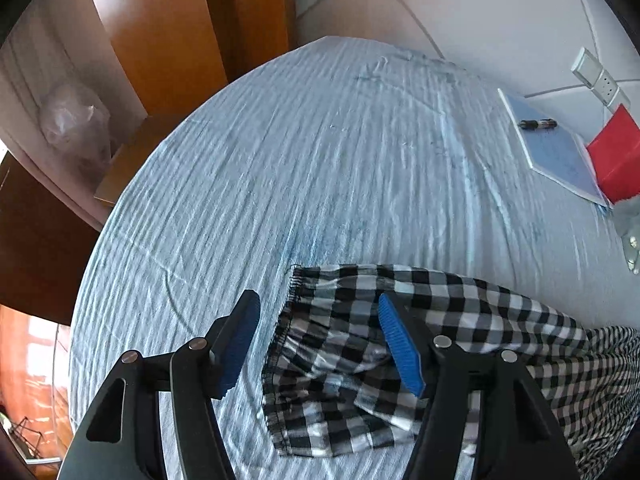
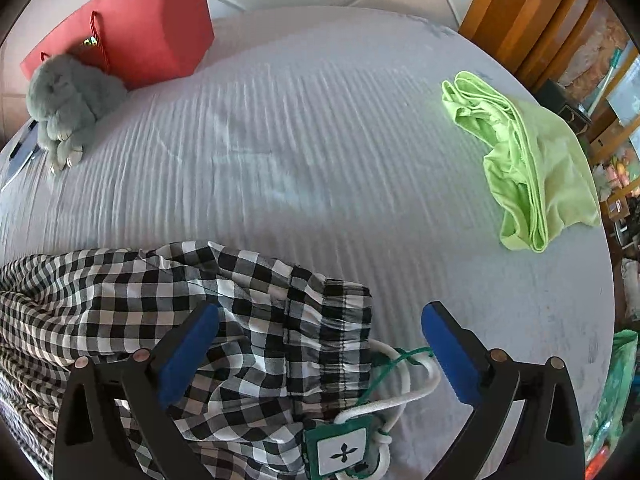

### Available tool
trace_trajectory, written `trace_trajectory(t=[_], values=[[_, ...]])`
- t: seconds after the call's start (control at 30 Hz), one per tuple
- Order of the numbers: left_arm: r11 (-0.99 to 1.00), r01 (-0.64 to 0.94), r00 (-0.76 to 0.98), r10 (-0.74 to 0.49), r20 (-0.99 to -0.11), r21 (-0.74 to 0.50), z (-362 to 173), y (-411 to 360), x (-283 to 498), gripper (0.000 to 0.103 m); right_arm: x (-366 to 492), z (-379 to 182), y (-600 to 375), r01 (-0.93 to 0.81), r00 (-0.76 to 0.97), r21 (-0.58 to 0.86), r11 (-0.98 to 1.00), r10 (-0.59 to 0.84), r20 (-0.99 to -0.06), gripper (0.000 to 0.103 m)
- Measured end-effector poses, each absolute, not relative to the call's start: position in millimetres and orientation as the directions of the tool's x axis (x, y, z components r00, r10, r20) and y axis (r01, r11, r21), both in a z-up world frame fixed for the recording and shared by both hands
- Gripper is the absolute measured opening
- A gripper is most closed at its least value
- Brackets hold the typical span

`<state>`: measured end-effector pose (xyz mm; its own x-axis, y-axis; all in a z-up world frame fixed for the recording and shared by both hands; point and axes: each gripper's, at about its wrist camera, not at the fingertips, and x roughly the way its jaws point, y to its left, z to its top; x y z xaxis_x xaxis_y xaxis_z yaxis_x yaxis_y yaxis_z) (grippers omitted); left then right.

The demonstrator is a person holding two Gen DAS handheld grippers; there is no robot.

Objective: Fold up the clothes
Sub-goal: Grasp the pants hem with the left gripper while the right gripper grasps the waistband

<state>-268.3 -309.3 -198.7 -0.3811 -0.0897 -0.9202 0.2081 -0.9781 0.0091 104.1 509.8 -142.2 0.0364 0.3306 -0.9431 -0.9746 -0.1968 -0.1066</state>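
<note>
The checked shorts (image 1: 360, 360) lie crumpled on the bed (image 1: 320, 160), at its near edge, on a pale blue ribbed sheet. The left gripper (image 1: 320, 348) hangs above one hemmed leg opening; its fingers (image 1: 400, 344) are spread wide and hold nothing, the right-hand blue pad over the cloth, the other over bare sheet.

The right gripper (image 2: 320, 352) is above the waistband end of the checked shorts (image 2: 240, 320), fingers (image 2: 188, 352) likewise wide apart and empty. A white drawstring (image 2: 404, 396) and a green hang tag (image 2: 340, 452) lie between them, just beside the waistband.

A light green garment (image 2: 528, 168) lies bunched on the bed's far right part, well apart from the shorts. At the far side stand a red paper bag (image 2: 136, 36) and a grey plush rabbit (image 2: 68, 100), touching the bag. A notebook (image 1: 556, 148) with a pen (image 1: 538, 124) on it lies beside the bag.
</note>
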Motion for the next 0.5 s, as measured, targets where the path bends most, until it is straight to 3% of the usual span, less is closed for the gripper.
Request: trace_trajectory(t=[0.17, 0.23, 0.27, 0.37, 0.4, 0.5], values=[[-0.982, 0.191, -0.367, -0.081, -0.927, 0.011, -213, -305, -274, 0.061, 98, -150, 513, -0.971, 0.039, -0.11, -0.211, 0.314, -0.949, 0.102], [-0.985, 0.173, -0.386, -0.072, -0.92, 0.004, -211, -301, -274, 0.035, 94, -155, 516, -0.968, 0.043, -0.115, -0.222, 0.304, -0.952, 0.101], [-0.986, 0.163, -0.39, -0.082, -0.917, 0.018, -211, -297, -274, 0.027, 92, -157, 517, -0.966, 0.04, -0.112, -0.232, 0.296, -0.954, 0.093], [-0.988, 0.123, -0.391, -0.133, -0.911, 0.092, -209, -285, -276, 0.02, 88, -158, 518, -0.962, 0.03, -0.106, -0.252, 0.288, -0.957, 0.057], [-0.986, 0.113, -0.392, -0.155, -0.907, 0.119, -209, -281, -277, 0.02, 87, -155, 517, -0.96, 0.034, -0.115, -0.256, 0.301, -0.953, 0.054], [-0.981, 0.133, -0.425, -0.187, -0.886, 0.143, -197, -279, -273, 0.02, 86, -141, 508, -0.95, 0.022, -0.132, -0.284, 0.36, -0.933, 0.033]])
